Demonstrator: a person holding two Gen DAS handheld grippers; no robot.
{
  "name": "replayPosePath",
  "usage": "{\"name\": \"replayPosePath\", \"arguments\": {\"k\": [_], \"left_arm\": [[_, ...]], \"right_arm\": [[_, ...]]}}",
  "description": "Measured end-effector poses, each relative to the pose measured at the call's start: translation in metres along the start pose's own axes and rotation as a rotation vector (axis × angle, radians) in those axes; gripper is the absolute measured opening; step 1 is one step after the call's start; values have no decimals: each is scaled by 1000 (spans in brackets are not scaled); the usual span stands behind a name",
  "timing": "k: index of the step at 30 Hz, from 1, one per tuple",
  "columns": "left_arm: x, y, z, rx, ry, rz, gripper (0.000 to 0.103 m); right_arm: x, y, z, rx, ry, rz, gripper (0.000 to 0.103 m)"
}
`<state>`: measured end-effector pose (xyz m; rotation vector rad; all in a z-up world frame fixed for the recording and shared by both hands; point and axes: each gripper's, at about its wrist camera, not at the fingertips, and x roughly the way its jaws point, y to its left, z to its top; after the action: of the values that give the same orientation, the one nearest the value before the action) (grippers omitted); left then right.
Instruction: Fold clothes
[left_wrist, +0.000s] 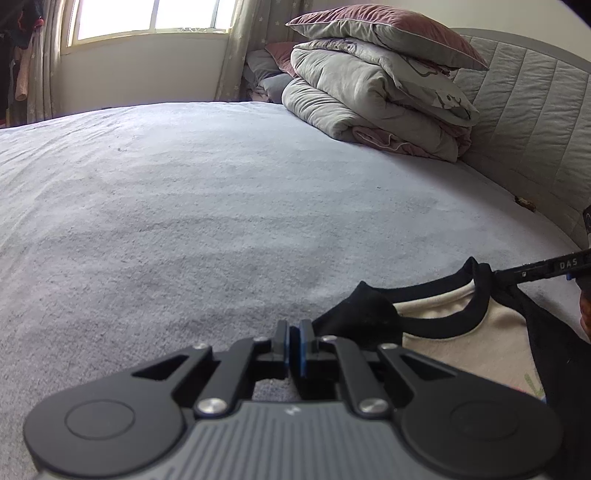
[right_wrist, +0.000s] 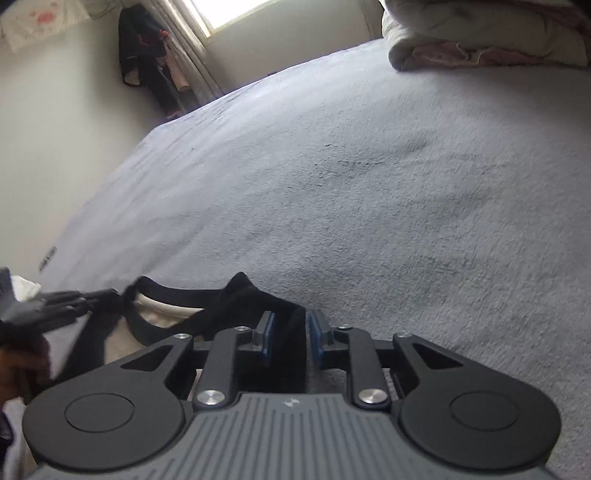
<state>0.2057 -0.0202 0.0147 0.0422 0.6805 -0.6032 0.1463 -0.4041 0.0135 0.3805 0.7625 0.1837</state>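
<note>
Both tools hold the shirt at its shoulder line, low over the near edge of the bed. The left tool has its pads pressed together, apparently pinching black shoulder fabric. The right tool clamps a thick fold of black fabric between its blue pads.

Risks, as a judgement:
- Uneven pull between the two grips can skew the collar and produce a crooked fold.
- The right grip bunches several layers; a shallow bite may slip under tension.

The garment is cream-bodied with a black collar band and black sleeves, soft and limp. Its lower part is out of view.
</note>
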Motion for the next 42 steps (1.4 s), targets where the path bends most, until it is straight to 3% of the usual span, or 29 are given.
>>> {"name": "replayPosePath", "arguments": {"k": [6,7,11,14,16,18,19,21,24,29,31,32,35,37,40,42], "left_arm": [[0,1,2,3,-5,61,5],[0,2,2,1,-6,76,1],[-23,3,5,-13,-25,89,0],[-41,4,7,-25,-39,99,4],[-52,5,9,-32,-48,106,15],[-64,5,11,-39,-57,112,41],[-83,-3,4,-31,-67,109,48],[-120,-20,-9,-15,-88,101,66],[-176,-46,-28,9,-118,90,83],[-261,-84,-76,33,-150,115,94],[-284,-97,-99,20,-149,136,98],[-290,-103,-110,15,-147,145,99],[-296,-117,-141,-13,-137,203,99],[-291,-123,-162,-8,-122,242,100],[-277,-126,-186,3,-82,298,100],[-271,-121,-195,-21,-74,326,100]], "right_arm": [[-3,4,5,-15,-33,-78,5],[-2,4,5,-17,-33,-81,5],[5,-5,1,3,-44,-89,4],[-14,0,4,8,-106,-175,16],[-39,4,6,27,-173,-235,25],[-69,17,1,16,-179,-205,37],[-84,26,-4,-5,-166,-199,43],[-112,50,-19,-57,-105,-176,46],[-170,82,-52,-66,-87,-81,49],[-290,133,-102,-74,-188,16,66],[-318,144,-124,-60,-221,15,83],[-322,148,-137,-63,-216,-4,84],[-289,144,-186,-55,-103,-93,80],[-258,140,-220,-55,-48,-121,59],[-216,151,-259,-165,40,-192,51],[-207,160,-274,-230,54,-238,47]]}}
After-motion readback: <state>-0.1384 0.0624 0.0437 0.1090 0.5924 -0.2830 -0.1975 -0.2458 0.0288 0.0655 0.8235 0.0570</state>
